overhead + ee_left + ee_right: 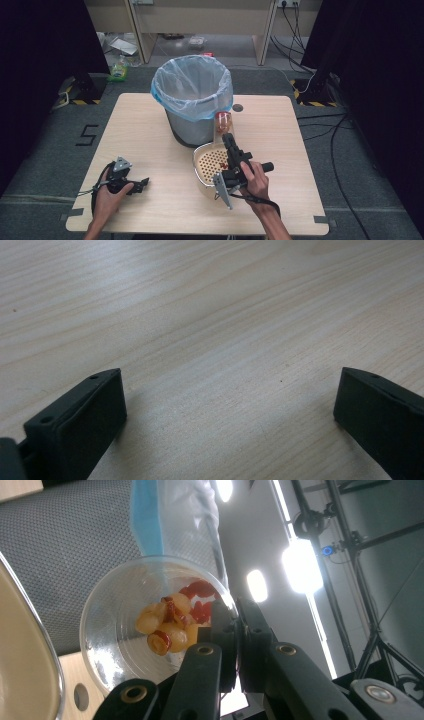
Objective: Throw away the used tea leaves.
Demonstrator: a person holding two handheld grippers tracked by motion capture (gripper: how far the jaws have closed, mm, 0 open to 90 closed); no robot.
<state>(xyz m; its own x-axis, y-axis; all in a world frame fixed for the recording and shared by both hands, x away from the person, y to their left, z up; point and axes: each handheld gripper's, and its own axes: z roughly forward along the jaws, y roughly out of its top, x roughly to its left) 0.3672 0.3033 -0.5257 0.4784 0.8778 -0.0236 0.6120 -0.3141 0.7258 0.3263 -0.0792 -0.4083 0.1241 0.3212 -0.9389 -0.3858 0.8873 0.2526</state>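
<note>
Cup (150, 630) of clear plastic, holding yellow and red fruit pieces (172, 622), is clamped by its rim in the right hand-held gripper (235, 630), one jaw inside the wall and one outside. In the high view the cup (224, 123) is raised and tipped just above the far rim of a cream colander-like basket (202, 167), which sits on the counter toward the near edge, right of centre. That tilt, with the mouth turned toward the gripper's camera and the fruit bunched against one side of the wall, reads as a pouring posture: I judge the contents are meant for the perforated basket, where a few red bits (224, 164) already lie. Pinching the rim rather than the body leaves the mouth free so the pieces can slide out.

A grey bin (192, 100) lined with a pale blue bag stands just beyond the basket, toward the far edge, close to the cup; probably it is there to take the emptied cup.

The left hand-held gripper (131, 185) rests low near the counter's near-left corner, well apart from the basket. Its jaws stand wide apart over bare wood (210, 340), gripping nothing, seemingly parked out of the way while the right hand works.
</note>
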